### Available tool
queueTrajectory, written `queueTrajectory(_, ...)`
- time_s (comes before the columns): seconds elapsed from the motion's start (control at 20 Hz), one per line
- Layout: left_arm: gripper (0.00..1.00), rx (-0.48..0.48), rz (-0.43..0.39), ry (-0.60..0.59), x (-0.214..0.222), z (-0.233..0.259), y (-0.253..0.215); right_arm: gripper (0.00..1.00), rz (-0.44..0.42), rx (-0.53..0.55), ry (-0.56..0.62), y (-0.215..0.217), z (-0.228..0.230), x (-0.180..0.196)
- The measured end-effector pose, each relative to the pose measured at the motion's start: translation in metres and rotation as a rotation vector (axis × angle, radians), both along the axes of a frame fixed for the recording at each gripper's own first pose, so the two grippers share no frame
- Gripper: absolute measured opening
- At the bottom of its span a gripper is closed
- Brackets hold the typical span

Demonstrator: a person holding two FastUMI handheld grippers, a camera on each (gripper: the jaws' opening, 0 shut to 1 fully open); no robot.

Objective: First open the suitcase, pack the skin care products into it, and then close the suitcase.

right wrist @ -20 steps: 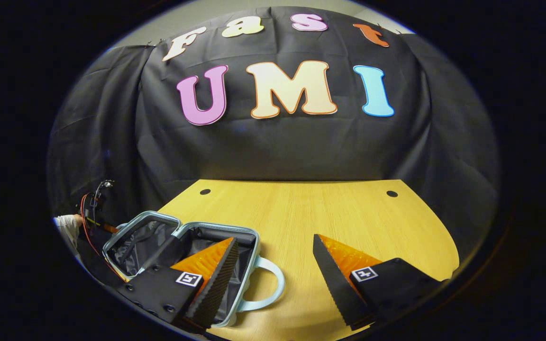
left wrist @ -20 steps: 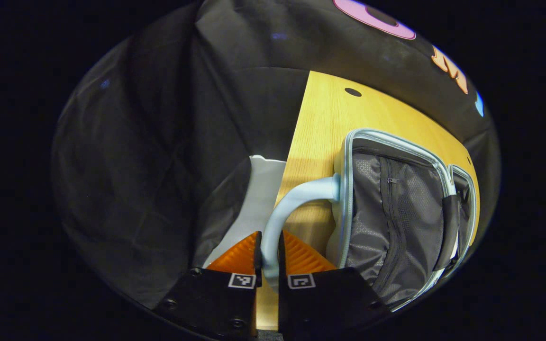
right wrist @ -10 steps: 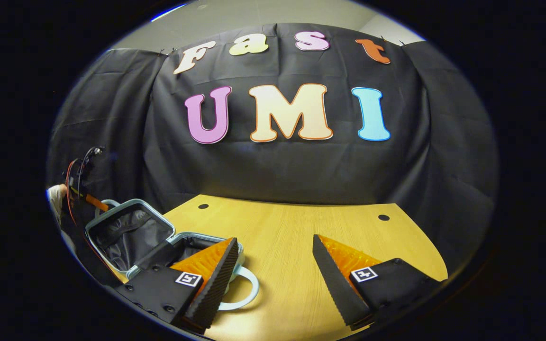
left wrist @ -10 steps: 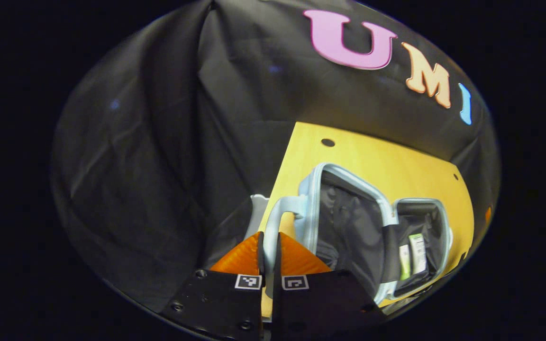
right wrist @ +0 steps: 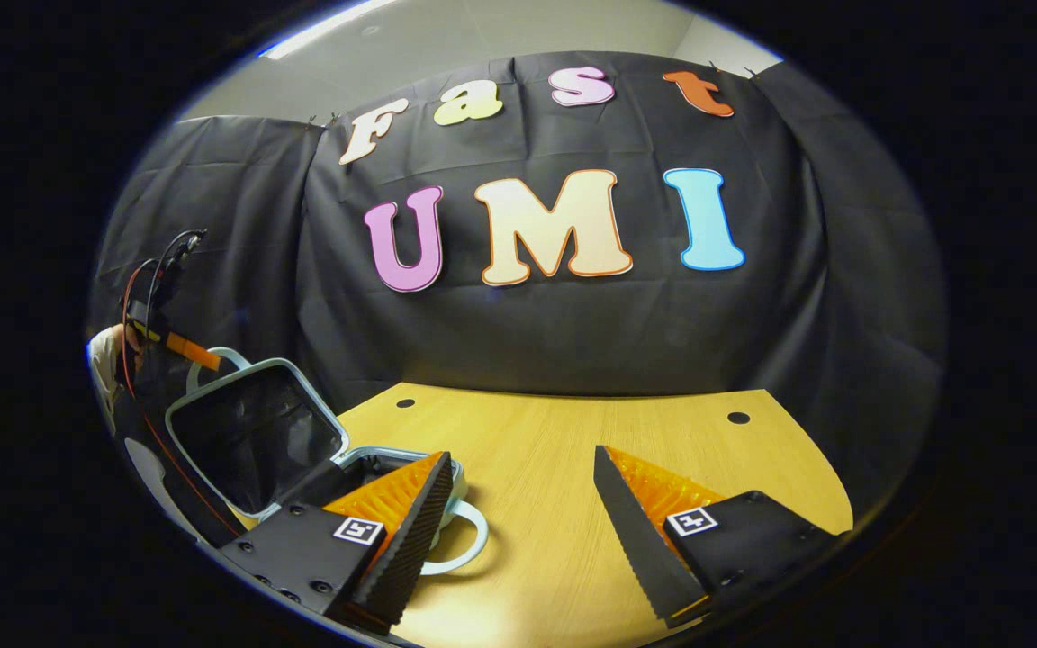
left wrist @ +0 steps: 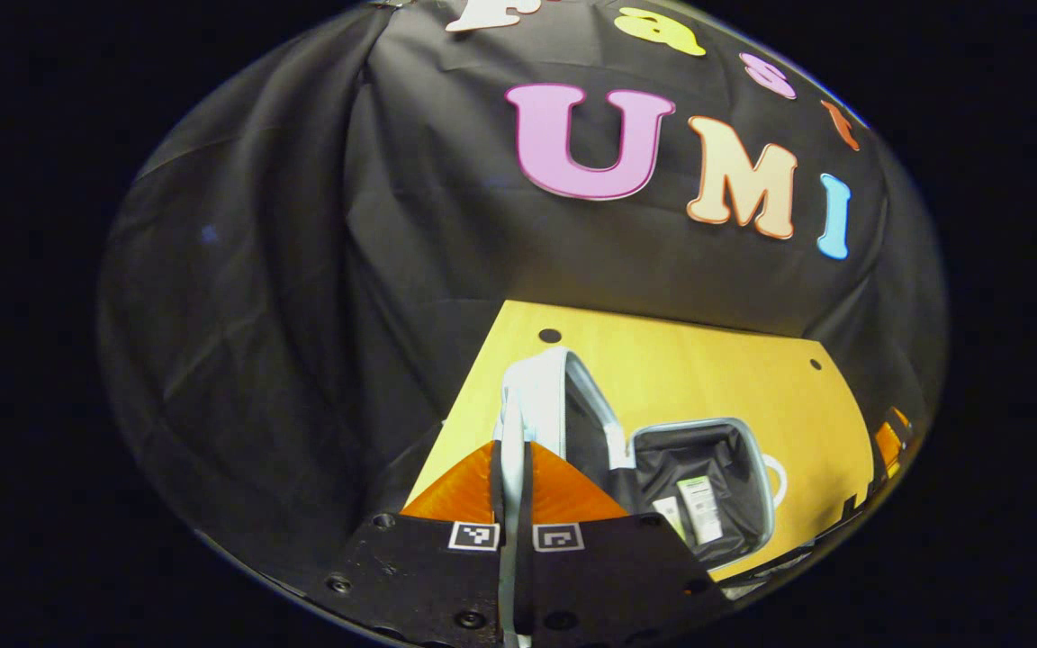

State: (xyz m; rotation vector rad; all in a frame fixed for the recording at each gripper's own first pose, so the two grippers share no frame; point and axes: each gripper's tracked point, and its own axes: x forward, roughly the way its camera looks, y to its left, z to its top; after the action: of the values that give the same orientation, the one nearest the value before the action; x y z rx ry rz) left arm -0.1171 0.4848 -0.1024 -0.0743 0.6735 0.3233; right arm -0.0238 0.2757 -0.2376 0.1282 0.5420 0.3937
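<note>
On the left side of the wooden table (left wrist: 707,369), pinching the pale blue lid handle (left wrist: 510,416) tight with the left gripper (left wrist: 511,447), squeezing it from both sides. Holding the suitcase lid (left wrist: 547,389) up on its edge, about straight up, with the dark lining facing right. Seen from the right gripper view, same lid (right wrist: 253,432) standing tall at the far left, with a hand (right wrist: 109,355) behind it.

Just right of the lid, open suitcase bottom (left wrist: 757,450) lying flat on the table. Inside it, two skin care products (left wrist: 701,508) lying side by side. Looks packed, so likely time to close.

Over the near middle of the table, right gripper (right wrist: 518,454) spread wide open, grasping nothing, close to the bottom half's own handle (right wrist: 473,544).

Could go wrong in a few ways:
- Could lose the handle, since smooth and thin. Then lid drops hard and bangs shut, or flops back to the left.
- Could push the whole suitcase to the right while tipping the lid over, with nothing holding the bottom down.
- Could catch a right finger under the rim if too close when the lid comes down.
- Could trap the dark lining or a product in the rim and leave a gap.

Best to go slow and to steady the bottom half.
</note>
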Motion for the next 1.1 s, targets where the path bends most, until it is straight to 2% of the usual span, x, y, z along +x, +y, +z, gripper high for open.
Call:
queueTrajectory(0.05,0.0,-0.008,-0.023,-0.019,0.007,0.006,-0.016,0.93,-0.004,0.008,0.0,-0.006,0.001,0.0)
queueTrajectory(0.1,0.0,-0.02,-0.048,-0.034,0.015,0.012,-0.035,0.98,-0.009,0.015,0.002,-0.012,0.002,0.0)
queueTrajectory(0.2,0.0,0.004,-0.103,-0.08,0.031,0.023,-0.067,0.98,-0.02,0.026,0.001,-0.026,0.003,0.001)
queueTrajectory(0.35,0.0,0.0,-0.182,-0.084,0.046,0.019,-0.117,0.98,-0.037,0.031,-0.005,-0.047,0.006,0.004)
queueTrajectory(0.55,0.0,-0.083,-0.222,-0.134,0.067,0.014,-0.168,0.98,-0.053,0.018,-0.034,-0.074,0.016,0.012)
queueTrajectory(0.75,0.0,-0.115,-0.259,-0.162,0.077,0.002,-0.204,0.98,-0.056,0.01,-0.036,-0.091,0.018,0.013)
queueTrajectory(1.1,0.0,-0.186,-0.372,-0.114,0.089,-0.043,-0.281,0.98,-0.055,0.002,-0.05,-0.099,0.021,0.017)
